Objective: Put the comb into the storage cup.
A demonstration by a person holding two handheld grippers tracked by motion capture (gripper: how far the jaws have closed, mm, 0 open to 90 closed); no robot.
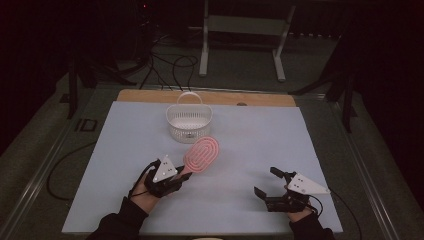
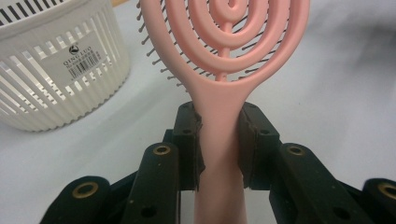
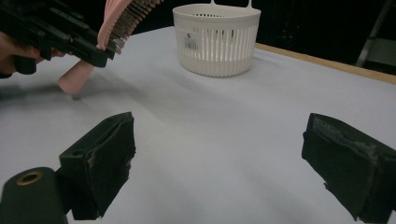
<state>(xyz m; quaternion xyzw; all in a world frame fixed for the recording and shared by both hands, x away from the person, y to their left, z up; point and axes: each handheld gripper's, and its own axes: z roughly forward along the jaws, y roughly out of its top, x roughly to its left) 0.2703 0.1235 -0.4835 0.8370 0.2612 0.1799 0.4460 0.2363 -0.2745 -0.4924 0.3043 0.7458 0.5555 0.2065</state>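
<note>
The left claw [image 2: 219, 140] pinched the light, stiff hairbrush [image 2: 224, 60] by its slippery handle; the right claw [image 3: 219, 163] gaped empty.

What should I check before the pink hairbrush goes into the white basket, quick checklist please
1. Grip: left claw is shut on the pink hairbrush at its handle, pads on both sides: ok.
2. Brush off the table: in the right gripper view it hangs above the cloth: ok.
3. White basket upright, mouth open: ok.
4. Basket's handle stands at the far rim, not across the mouth: ok.
5. Inside of the basket free of other things: cannot tell.
6. Right claw open and apart from the path to the basket: ok.
</note>
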